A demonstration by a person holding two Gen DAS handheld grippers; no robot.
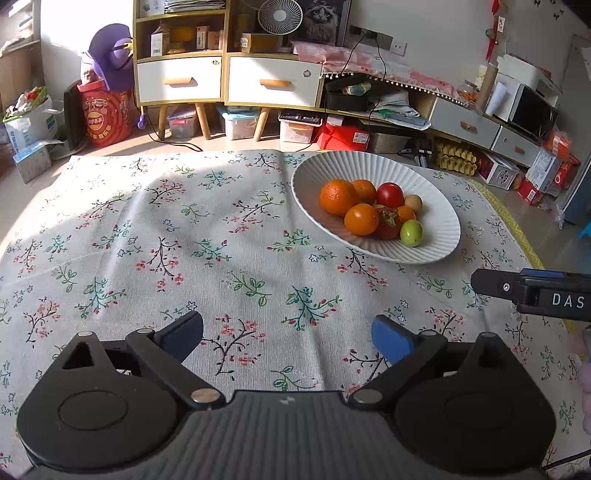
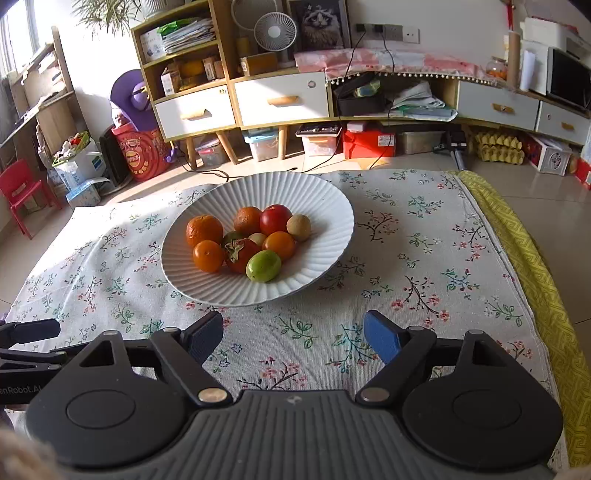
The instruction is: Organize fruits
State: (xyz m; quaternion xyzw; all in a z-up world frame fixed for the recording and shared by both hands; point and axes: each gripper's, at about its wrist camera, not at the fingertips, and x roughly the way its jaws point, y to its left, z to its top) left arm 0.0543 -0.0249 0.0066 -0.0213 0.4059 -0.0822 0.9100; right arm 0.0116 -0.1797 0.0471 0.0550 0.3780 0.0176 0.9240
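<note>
Left gripper (image 1: 287, 336) & right gripper (image 2: 293, 336) both released (nothing held) — fruits piled in ribbed white bowl (image 2: 325, 206).

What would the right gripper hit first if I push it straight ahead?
Probably the near rim of the bowl, dead ahead of the open right gripper; only bare tablecloth lies before it. Height is unclear.

Bright sunlight came from the left, washing out the wall (image 1: 66, 33); soft shadows crossed the tablecloth (image 1: 207, 236); fisheye edges curved.
</note>
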